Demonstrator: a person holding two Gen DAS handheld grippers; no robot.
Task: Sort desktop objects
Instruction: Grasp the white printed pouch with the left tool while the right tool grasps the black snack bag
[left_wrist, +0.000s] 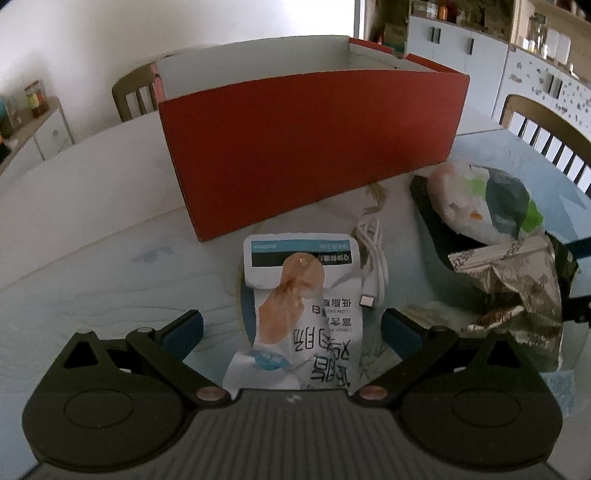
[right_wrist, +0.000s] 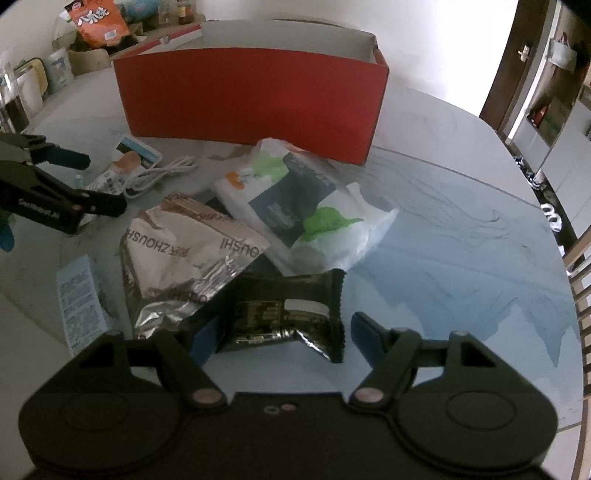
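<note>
Nearest the right tongs (right_wrist: 282, 334), a dark snack wrapper (right_wrist: 286, 314) lies on the tabletop (right_wrist: 461, 258) between their spread, unclenched pads, gripped by nothing. The left tongs (left_wrist: 291, 326) likewise stand released astride a white sausage packet (left_wrist: 299, 314), which lies flat just beside a coiled white cable (left_wrist: 373, 254). Further on, a crumpled foil bag (right_wrist: 184, 254) touches a white and green pouch (right_wrist: 306, 210). Beyond them stands the open red box (left_wrist: 310, 136), its white inner walls visible, its floor and contents hidden by the front wall.
</note>
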